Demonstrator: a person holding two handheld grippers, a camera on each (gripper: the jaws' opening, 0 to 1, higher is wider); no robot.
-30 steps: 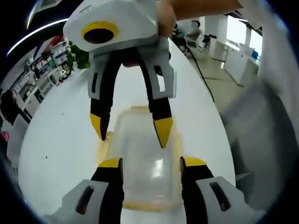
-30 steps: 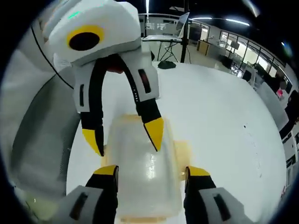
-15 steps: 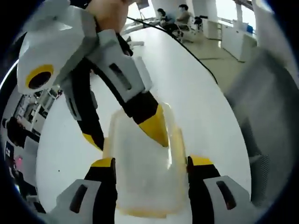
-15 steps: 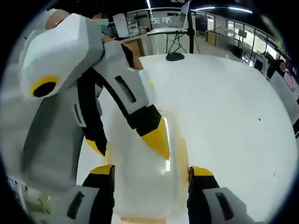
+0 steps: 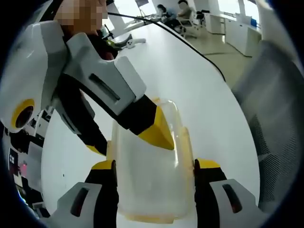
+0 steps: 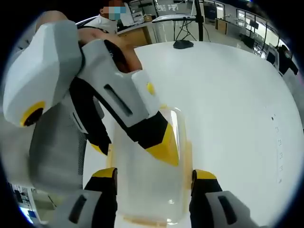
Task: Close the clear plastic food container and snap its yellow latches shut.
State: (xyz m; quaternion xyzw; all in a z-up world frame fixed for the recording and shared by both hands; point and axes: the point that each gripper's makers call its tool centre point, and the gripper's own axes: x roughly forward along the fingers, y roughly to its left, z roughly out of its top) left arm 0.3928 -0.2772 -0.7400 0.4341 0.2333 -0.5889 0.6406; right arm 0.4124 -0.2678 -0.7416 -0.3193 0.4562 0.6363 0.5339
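Between the jaws, left tongs: the left tongs (image 5: 154,166) stand spread wide, their yellow-tipped jaws on either side of the clear container (image 5: 149,171); whether the jaws press its sides cannot be told.
Left tongs seen from the right gripper view: they come in from the upper left, and one yellow fingertip (image 6: 166,148) rests on or just over the container's lid; the other tip sits lower at the container's left edge, so they are parted.
Right tongs: the right tongs (image 6: 152,173) are likewise spread wide, one jaw each side of the clear container (image 6: 149,180); contact with its walls cannot be told.
Right tongs seen from the left gripper view: they reach in from the upper left, with one yellow fingertip (image 5: 156,133) on or just above the lid and the second tip down at the left rim.
Clear container: it lies on the white table (image 5: 190,80), lengthwise away from each camera, its lid appearing to sit on top.
Yellow latches: a yellow latch strip (image 5: 186,142) runs along the right long side in the left gripper view, and a yellow latch strip (image 6: 186,152) shows likewise in the right gripper view; whether they are snapped down cannot be told.
Table: white and broad (image 6: 228,99), with a black cable (image 5: 190,45) trailing across its far part.
Beyond: a grey mesh chair (image 5: 273,128) beside the table edge, a tripod stand (image 6: 190,28) at the table's far end, and seated people (image 5: 173,9) in the distance.
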